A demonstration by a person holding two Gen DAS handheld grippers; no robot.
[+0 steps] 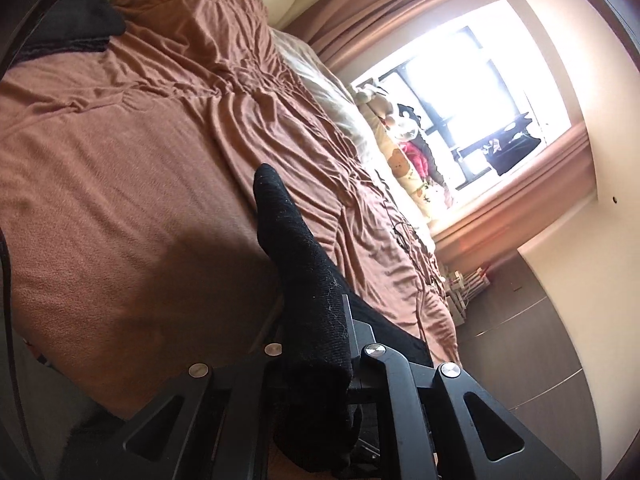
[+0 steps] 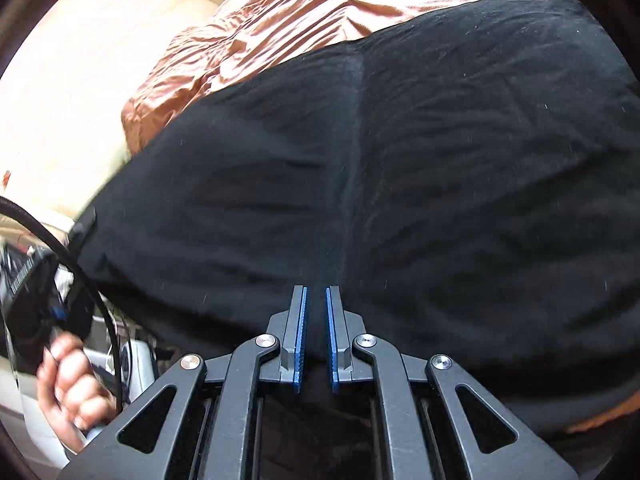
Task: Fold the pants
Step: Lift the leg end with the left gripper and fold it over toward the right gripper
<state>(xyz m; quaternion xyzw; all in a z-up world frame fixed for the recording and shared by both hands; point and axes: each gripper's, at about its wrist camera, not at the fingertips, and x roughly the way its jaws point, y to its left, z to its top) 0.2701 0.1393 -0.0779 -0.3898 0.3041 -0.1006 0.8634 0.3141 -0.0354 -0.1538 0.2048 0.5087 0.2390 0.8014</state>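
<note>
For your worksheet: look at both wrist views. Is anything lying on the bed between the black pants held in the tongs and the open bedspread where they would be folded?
Nothing visible does. The left tongs already pinch the black pants, and the brown bedspread beyond is bare apart from wrinkles. Only dark fabric lies far off near the headboard.

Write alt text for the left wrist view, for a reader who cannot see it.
The left gripper is shut on a strip of black pants fabric, lifted above a bed covered by a wrinkled brown blanket. Behind the bed, a bright window with pink curtains and stuffed toys on the sill.
</note>
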